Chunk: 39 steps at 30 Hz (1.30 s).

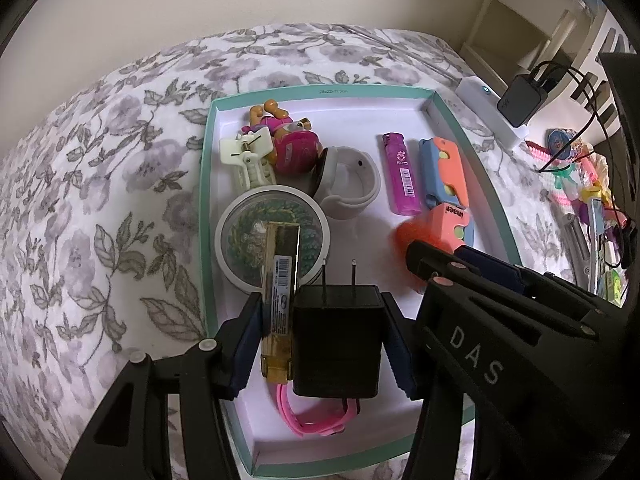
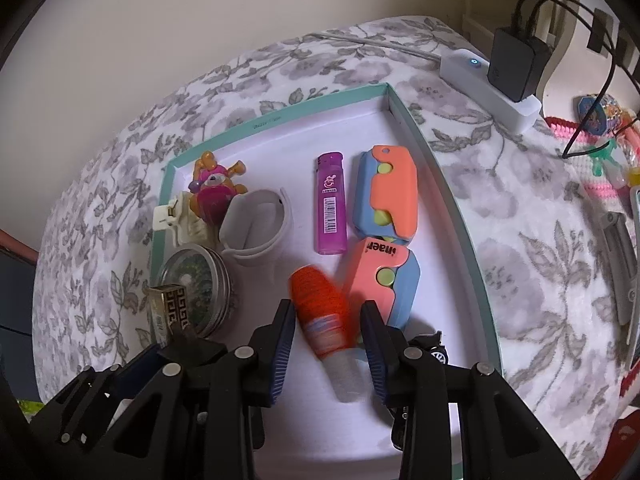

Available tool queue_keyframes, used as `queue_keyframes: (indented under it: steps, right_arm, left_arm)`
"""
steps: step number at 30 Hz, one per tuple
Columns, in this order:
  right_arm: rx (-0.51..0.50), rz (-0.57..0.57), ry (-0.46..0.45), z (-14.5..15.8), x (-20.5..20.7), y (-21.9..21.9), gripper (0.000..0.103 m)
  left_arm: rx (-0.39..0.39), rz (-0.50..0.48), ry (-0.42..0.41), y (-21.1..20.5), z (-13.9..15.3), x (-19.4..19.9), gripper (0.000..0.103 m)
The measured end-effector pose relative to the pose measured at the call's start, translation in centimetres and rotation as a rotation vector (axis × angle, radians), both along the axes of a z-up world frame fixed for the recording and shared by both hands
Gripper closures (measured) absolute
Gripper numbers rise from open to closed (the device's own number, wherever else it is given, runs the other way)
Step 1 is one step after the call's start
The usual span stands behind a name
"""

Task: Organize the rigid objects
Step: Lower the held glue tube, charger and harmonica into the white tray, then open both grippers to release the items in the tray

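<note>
The left gripper (image 1: 324, 340) is clamping a black charger (image 1: 336, 340) together with a gold box (image 1: 280, 300), holding them over the near end of the teal-rimmed tray (image 1: 208, 152) lying on the floral bed (image 1: 80, 200). At 6 o'clock from the charger, a pink watch (image 1: 316, 420) is lying on the tray floor. The right gripper (image 2: 326, 344) is standing with its jaws apart around a blurred orange bottle (image 2: 320, 312); whether they touch it cannot be told. At 12 o'clock from the bottle, a purple lighter (image 2: 331, 208) is lying flat.
</note>
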State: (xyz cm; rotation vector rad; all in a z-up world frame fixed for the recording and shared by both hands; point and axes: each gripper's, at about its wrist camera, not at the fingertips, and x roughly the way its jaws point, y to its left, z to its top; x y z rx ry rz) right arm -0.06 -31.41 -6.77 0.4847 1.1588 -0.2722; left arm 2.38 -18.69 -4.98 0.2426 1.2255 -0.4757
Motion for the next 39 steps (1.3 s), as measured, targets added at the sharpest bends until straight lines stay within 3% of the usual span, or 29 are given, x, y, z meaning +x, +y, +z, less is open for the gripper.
queue_keyframes:
  steps: [11, 14, 24, 39]
  right_arm:
    - [0.016, -0.012, -0.008, 0.3, -0.1, 0.0, 0.065]
    - [0.009, -0.012, -0.021, 0.9, -0.2, -0.1, 0.065]
    - [-0.045, -0.012, -0.111, 4.4, -0.4, 0.3, 0.065]
    - [-0.064, 0.0, -0.112, 4.6, -0.5, 0.4, 0.065]
  left_arm:
    - [0.002, -0.015, -0.032, -0.3, 0.9, -0.3, 0.044]
    - [-0.015, -0.022, -0.048, -0.3, 1.7, -0.4, 0.037]
    - [-0.065, -0.006, -0.095, 0.8, 4.4, -0.2, 0.036]
    - [-0.024, 0.21, -0.085, 6.3, 4.2, 3.3, 0.036]
